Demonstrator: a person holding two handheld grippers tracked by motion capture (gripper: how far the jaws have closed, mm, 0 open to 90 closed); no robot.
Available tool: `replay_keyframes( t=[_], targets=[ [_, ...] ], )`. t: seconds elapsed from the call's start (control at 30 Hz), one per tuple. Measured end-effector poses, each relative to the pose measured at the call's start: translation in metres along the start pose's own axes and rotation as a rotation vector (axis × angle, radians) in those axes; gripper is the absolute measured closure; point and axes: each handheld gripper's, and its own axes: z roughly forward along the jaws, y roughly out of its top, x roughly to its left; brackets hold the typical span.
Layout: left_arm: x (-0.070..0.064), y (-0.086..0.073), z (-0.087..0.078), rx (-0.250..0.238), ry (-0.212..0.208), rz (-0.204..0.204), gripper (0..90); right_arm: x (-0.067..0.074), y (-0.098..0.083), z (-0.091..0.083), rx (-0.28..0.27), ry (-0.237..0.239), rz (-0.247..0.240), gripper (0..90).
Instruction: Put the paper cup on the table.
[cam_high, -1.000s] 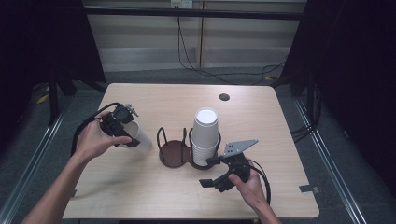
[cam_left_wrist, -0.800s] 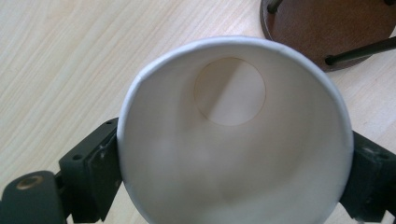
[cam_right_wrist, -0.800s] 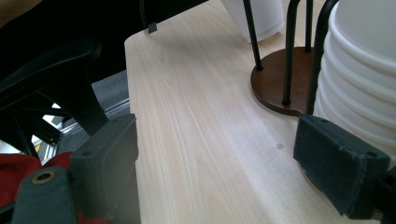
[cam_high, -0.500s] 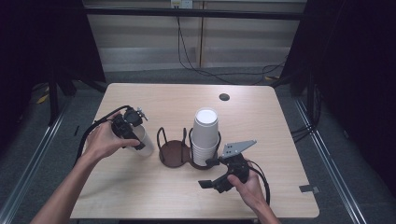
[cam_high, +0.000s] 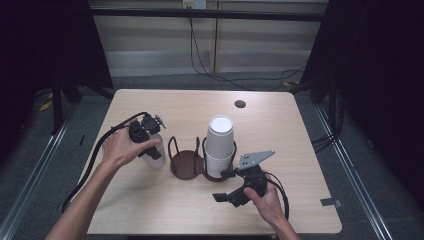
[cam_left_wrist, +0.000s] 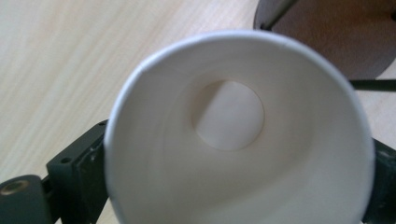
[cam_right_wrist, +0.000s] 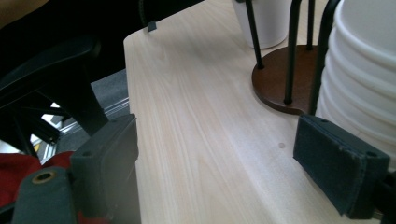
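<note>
A single white paper cup (cam_high: 158, 159) is upright just left of the brown two-ring cup holder (cam_high: 186, 164), with my left gripper (cam_high: 154, 150) shut on it from above. The left gripper view looks straight down into the cup (cam_left_wrist: 233, 140), with a jaw on each side and the holder's base (cam_left_wrist: 327, 32) beyond. I cannot tell whether the cup touches the table. A tall stack of white cups (cam_high: 220, 145) fills the holder's right ring. My right gripper (cam_high: 235, 189) stands open low in front of the stack (cam_right_wrist: 364, 70), nothing between its pads (cam_right_wrist: 341, 163).
The light wooden table (cam_high: 280, 130) has a small dark round hole (cam_high: 240, 104) at the back right. The holder's thin wire loops (cam_right_wrist: 289, 51) rise between the single cup (cam_right_wrist: 264, 18) and the stack. The table's left edge (cam_right_wrist: 128, 60) drops off to the floor.
My left gripper has carried the single cup rightward, close to the holder's left ring. The right gripper has stayed in place, open.
</note>
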Motion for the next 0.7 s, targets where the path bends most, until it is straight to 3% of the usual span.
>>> replay_keyframes(
  t=[0.13, 0.4, 0.47, 0.63, 0.7],
  targets=[
    [0.001, 0.0, 0.006, 0.003, -0.017, -0.023, 5.9, -0.001, 0.0, -0.001, -0.005, 0.002, 0.005, 14.2],
    [0.001, -0.006, 0.011, -0.021, -0.012, 0.008, 6.3, -0.001, -0.001, 0.0, 0.001, 0.001, 0.004, 14.2],
    [0.002, -0.009, 0.013, -0.027, -0.002, -0.002, 6.8, -0.001, -0.001, -0.001, -0.001, -0.002, 0.004, 14.2],
    [0.006, -0.019, 0.018, -0.025, -0.032, -0.008, 6.9, -0.002, -0.002, -0.001, 0.004, -0.011, 0.006, 14.1],
    [0.006, -0.024, 0.018, -0.053, -0.036, -0.02, 6.9, -0.002, -0.002, -0.001, 0.005, -0.013, 0.005, 14.1]
  ],
)
